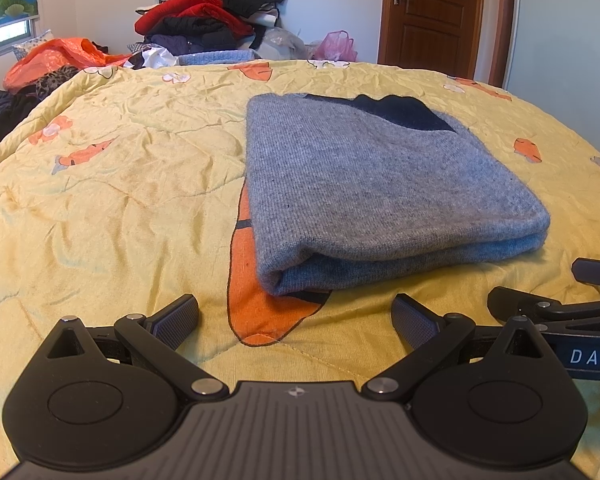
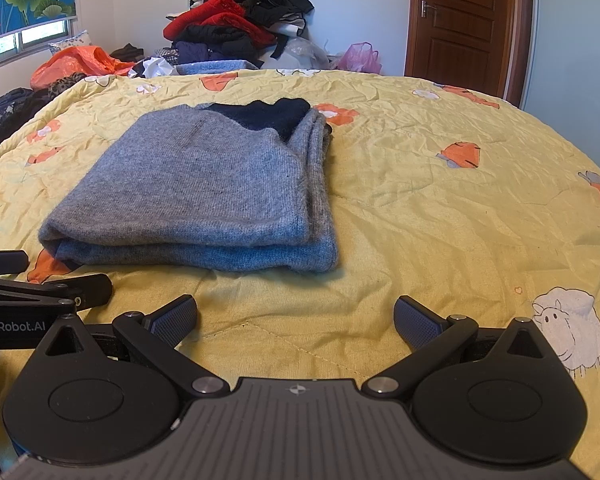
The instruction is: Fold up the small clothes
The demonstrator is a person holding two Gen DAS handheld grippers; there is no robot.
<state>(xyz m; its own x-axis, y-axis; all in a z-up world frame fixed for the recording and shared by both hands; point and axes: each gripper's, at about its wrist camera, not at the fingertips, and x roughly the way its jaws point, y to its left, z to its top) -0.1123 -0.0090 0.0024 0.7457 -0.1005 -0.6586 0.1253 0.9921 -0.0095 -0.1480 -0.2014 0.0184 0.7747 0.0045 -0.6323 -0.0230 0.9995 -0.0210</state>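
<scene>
A grey knit sweater [image 1: 364,184] with a dark navy part at its far end lies folded into a thick rectangle on the yellow quilt [image 1: 100,208]. My left gripper [image 1: 296,318] is open just short of the fold's near edge, holding nothing. The right wrist view has the same folded sweater [image 2: 204,188] ahead and to the left, with my right gripper [image 2: 296,318] open and empty over bare quilt [image 2: 440,216]. Each gripper's black fingers poke into the other's view, the right gripper [image 1: 556,300] at the right edge and the left gripper [image 2: 44,284] at the left edge.
A tall heap of red, black and dark clothes [image 1: 212,12] stands beyond the bed's far edge, beside an orange bag [image 1: 56,60] and a pink plastic bag [image 1: 336,46]. A brown wooden door [image 1: 432,16] is at the back right. More dark clothes [image 1: 0,116] lie at the left.
</scene>
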